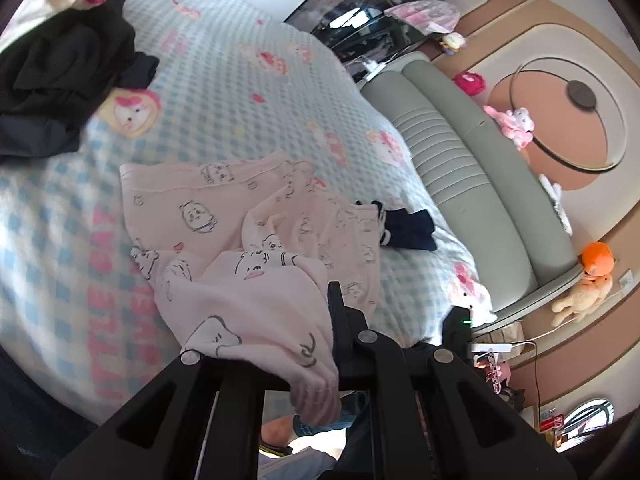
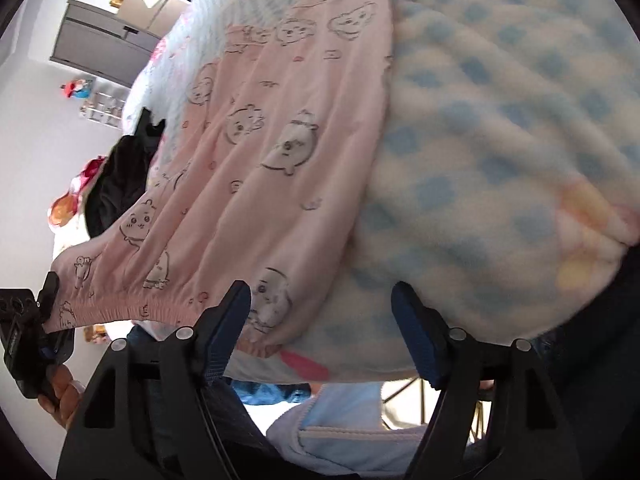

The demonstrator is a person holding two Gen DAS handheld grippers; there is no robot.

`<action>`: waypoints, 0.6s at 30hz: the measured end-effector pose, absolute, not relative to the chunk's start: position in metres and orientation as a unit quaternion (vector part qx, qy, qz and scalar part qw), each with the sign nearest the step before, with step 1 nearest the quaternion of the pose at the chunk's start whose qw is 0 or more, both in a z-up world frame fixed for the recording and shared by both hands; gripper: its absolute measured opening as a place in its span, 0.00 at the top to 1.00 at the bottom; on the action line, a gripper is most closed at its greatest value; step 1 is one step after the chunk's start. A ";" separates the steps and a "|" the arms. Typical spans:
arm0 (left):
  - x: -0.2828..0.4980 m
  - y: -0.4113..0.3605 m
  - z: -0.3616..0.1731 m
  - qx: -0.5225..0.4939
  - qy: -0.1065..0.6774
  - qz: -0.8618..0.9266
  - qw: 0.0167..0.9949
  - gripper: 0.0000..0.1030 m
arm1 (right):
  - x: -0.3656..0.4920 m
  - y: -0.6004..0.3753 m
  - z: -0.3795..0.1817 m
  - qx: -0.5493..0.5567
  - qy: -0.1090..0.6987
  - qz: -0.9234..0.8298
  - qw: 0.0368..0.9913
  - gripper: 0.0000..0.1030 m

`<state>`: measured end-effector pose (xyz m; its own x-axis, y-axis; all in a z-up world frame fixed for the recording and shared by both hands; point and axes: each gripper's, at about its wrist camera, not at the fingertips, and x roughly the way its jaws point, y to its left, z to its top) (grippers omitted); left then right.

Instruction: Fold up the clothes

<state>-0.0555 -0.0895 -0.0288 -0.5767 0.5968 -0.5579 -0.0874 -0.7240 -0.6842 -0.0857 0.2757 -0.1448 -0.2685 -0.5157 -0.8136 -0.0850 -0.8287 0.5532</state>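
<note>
Left gripper [image 1: 320, 344]: jaws are pinching a bunched corner of the pink garment [image 1: 248, 240]; cloth is draping over the fingers and hanging down past them. In the right view this gripper [image 2: 50, 296] is showing at the far left edge, clamping the elastic hem and lifting it off the bed.

Right gripper [image 2: 320, 320]: jaws are standing wide apart with nothing between them, hovering at the near edge of the bed; its left finger [image 2: 228, 320] is lying just beside the hem, not gripping it.

The garment is lying partly spread on the blanket [image 1: 240, 92], its far part flat, its near part rumpled and raised by the left gripper. The elastic hem [image 2: 132, 300] is stretching between the held corner and the right gripper.

Handling, by judgement: thin, light knit, soft and limp; it is sagging wherever unsupported, so one held corner is not keeping an edge straight. The gathered hem is looking thicker and is likely the surest place to pinch; a second hold at its free end near the right gripper would likely tension it.

Further out: dark clothes [image 1: 60, 80] are heaped at the far left; a navy piece [image 1: 408, 232] is lying just right of the garment.
</note>
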 end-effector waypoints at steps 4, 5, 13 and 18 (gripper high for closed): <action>-0.055 -0.090 -0.033 -0.414 -0.308 0.832 0.203 0.90 | -0.075 0.292 -0.135 0.577 -0.258 -0.762 0.140 0.28; -0.054 -0.090 -0.034 -0.414 -0.310 0.832 0.203 0.90 | -0.073 0.298 -0.138 0.583 -0.263 -0.755 0.143 0.28; -0.052 -0.093 -0.043 -0.418 -0.319 0.826 0.203 0.90 | -0.066 0.301 -0.156 0.595 -0.299 -0.722 0.188 0.30; -0.052 -0.092 -0.050 -0.420 -0.329 0.821 0.201 0.90 | -0.087 0.260 -0.173 0.599 -0.288 -0.709 0.238 0.26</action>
